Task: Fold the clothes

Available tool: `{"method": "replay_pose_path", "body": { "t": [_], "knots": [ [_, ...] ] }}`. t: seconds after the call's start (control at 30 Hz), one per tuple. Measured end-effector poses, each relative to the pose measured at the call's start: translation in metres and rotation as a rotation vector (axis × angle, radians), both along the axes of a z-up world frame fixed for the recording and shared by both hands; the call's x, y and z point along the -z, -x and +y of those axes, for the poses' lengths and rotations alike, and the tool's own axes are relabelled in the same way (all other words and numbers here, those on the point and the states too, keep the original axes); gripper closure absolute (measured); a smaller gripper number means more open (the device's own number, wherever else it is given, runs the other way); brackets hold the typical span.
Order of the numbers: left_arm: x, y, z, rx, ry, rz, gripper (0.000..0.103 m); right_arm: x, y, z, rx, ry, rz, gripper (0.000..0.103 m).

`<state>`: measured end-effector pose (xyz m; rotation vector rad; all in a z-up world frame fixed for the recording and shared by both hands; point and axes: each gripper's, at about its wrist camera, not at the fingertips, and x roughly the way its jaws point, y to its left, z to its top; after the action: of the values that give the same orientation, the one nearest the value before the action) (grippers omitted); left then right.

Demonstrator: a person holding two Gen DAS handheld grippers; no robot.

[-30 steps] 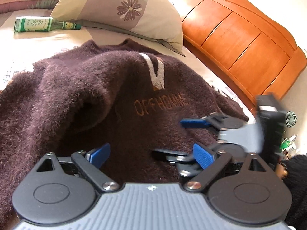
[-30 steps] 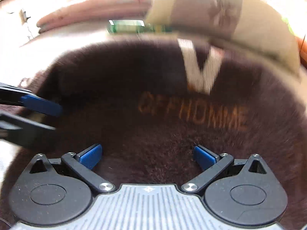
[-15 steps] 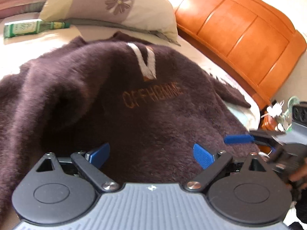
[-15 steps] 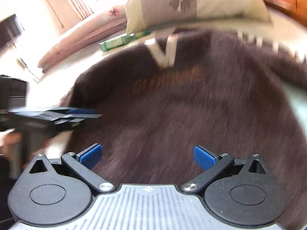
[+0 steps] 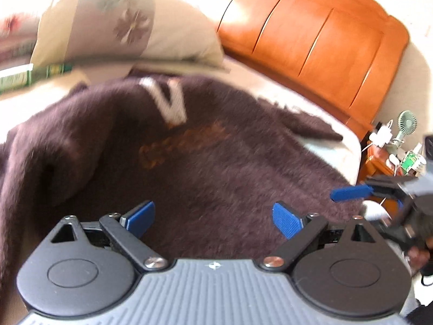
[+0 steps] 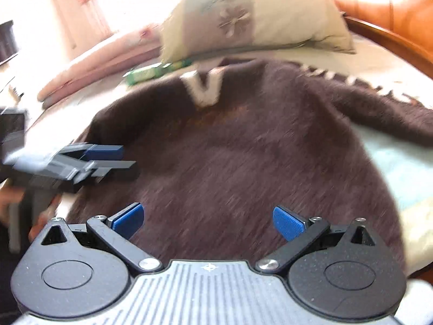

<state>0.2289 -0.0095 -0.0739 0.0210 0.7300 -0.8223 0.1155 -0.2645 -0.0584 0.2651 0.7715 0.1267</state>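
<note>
Two grippers over a fuzzy dark-brown sweater (image 5: 216, 162) with a white V collar, spread across a pale-sheeted bed (image 6: 379, 62). Left gripper (image 5: 213, 216): blue-padded fingers spread wide, gripping nothing. Right gripper (image 6: 208, 220): likewise spread and empty. Beyond the collar lie a beige flower-print pillow (image 6: 257, 16) and an orange wooden headboard (image 5: 311, 43).

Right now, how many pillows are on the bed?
2: a beige flower-print pillow behind the brown fuzzy sweater's collar, and a pink pillow to its left. Others may lie out of view.
</note>
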Motion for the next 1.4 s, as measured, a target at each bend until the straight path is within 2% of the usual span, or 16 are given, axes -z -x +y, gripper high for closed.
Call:
{"method": "replay_pose_path", "body": {
  "t": [0.23, 0.3, 0.4, 0.47, 0.53, 0.63, 0.7, 0.87, 0.97, 1.13, 1.27, 1.4],
  "knots": [
    [0.016, -0.016, -0.005, -0.038, -0.09, 0.058, 0.009, 0.011, -0.058, -0.059, 0.168, -0.112, -0.008, 0.0],
    [0.022, -0.023, -0.005, -0.06, -0.101, 0.08, 0.009, 0.024, -0.072, -0.072, 0.175, -0.164, 0.033, 0.0],
    [0.022, -0.028, -0.001, -0.077, -0.079, 0.088, 0.009, 0.042, -0.076, -0.081, 0.25, -0.098, 0.092, 0.0],
    [0.021, -0.031, 0.003, -0.114, -0.066, 0.072, 0.009, 0.045, -0.067, -0.086, 0.261, -0.067, 0.043, 0.0],
    [0.02, -0.034, 0.008, -0.155, -0.054, 0.055, 0.009, 0.048, -0.061, -0.09, 0.27, -0.076, 0.022, 0.0],
    [0.027, -0.044, 0.012, -0.182, -0.043, 0.101, 0.008, 0.051, -0.06, -0.084, 0.242, -0.03, 0.005, 0.0],
    [0.028, -0.043, 0.011, -0.17, -0.046, 0.098, 0.004, 0.052, -0.061, -0.073, 0.233, 0.038, 0.005, 0.0],
    [0.026, -0.032, -0.002, -0.155, -0.119, 0.045, 0.004, 0.056, -0.066, -0.044, 0.207, 0.233, 0.025, 0.0],
    [0.026, -0.036, 0.003, -0.164, -0.111, 0.063, 0.004, 0.056, -0.065, -0.045, 0.232, 0.22, 0.023, 0.0],
    [0.022, -0.043, 0.025, -0.198, -0.026, 0.125, 0.004, 0.057, -0.063, -0.044, 0.233, 0.225, 0.022, 0.0],
    [0.023, -0.045, 0.036, -0.239, -0.005, 0.127, 0.004, 0.058, -0.063, -0.042, 0.238, 0.231, 0.019, 0.0],
    [0.023, -0.052, 0.043, -0.312, -0.017, 0.106, 0.004, 0.058, -0.062, -0.041, 0.241, 0.233, 0.012, 0.0]
  ]
}}
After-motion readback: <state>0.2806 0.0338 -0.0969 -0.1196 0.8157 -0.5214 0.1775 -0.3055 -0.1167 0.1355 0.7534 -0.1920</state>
